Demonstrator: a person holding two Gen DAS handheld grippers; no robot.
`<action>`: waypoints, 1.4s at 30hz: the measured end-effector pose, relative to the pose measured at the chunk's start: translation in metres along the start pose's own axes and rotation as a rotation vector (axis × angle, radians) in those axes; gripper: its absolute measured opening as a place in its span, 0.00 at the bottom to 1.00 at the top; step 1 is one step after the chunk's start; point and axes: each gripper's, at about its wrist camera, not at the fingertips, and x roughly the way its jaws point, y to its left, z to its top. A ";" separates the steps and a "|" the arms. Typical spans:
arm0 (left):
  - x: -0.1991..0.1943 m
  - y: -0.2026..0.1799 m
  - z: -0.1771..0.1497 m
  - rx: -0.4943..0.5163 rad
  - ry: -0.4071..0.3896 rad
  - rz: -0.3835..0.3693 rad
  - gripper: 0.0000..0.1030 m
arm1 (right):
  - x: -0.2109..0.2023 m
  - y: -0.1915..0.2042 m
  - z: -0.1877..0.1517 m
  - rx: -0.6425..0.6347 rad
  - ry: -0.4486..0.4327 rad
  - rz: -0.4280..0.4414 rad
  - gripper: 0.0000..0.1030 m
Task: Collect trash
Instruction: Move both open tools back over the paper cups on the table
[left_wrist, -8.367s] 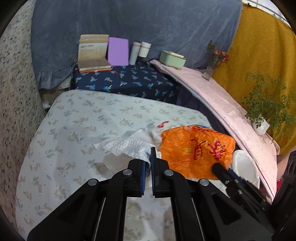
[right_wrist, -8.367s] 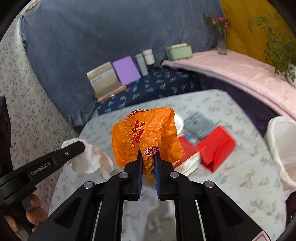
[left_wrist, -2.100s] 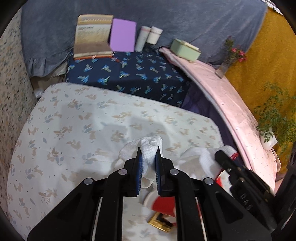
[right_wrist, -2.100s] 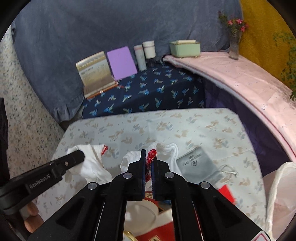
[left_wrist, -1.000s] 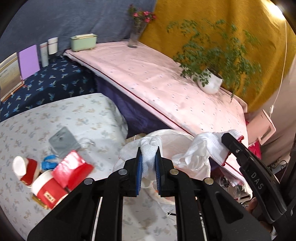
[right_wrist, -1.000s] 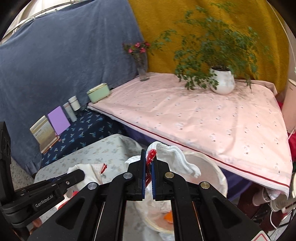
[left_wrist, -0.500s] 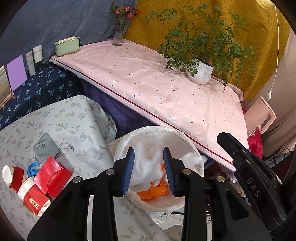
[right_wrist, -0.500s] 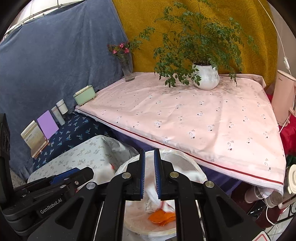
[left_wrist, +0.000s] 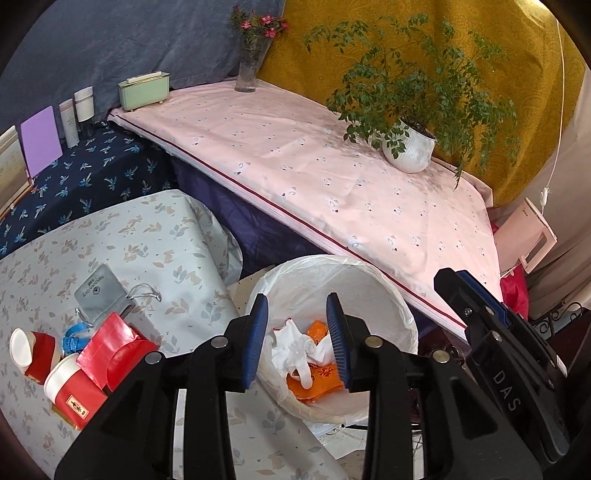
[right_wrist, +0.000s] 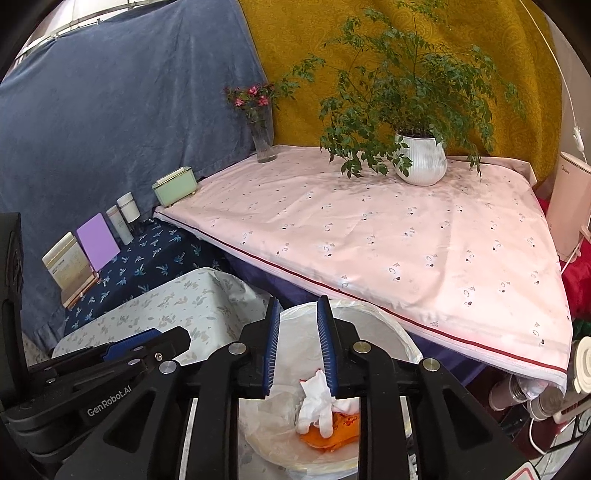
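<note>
Trash bin (left_wrist: 380, 291) beside the table's corner holds one white crumpled tissue (left_wrist: 299, 347) and one orange bag (left_wrist: 317, 376). Two paper cups (left_wrist: 70, 384) lie on the table (left_wrist: 177, 258). Left gripper (left_wrist: 297, 332) is part open and empty; right gripper (right_wrist: 297, 343) is opening, empty.

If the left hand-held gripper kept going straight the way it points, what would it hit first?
Probably the crumpled white tissue lying on the orange wrapper inside the lined trash bin. The left hand-held gripper is open and empty; depth is unclear.
</note>
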 end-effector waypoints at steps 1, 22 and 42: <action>-0.001 0.002 0.000 -0.004 -0.002 0.001 0.30 | 0.000 0.002 0.000 -0.002 0.001 0.001 0.22; -0.033 0.067 -0.015 -0.055 -0.042 0.084 0.38 | -0.012 0.054 -0.013 -0.074 0.006 0.054 0.32; -0.079 0.181 -0.059 -0.103 -0.095 0.317 0.68 | -0.022 0.150 -0.066 -0.219 0.057 0.159 0.44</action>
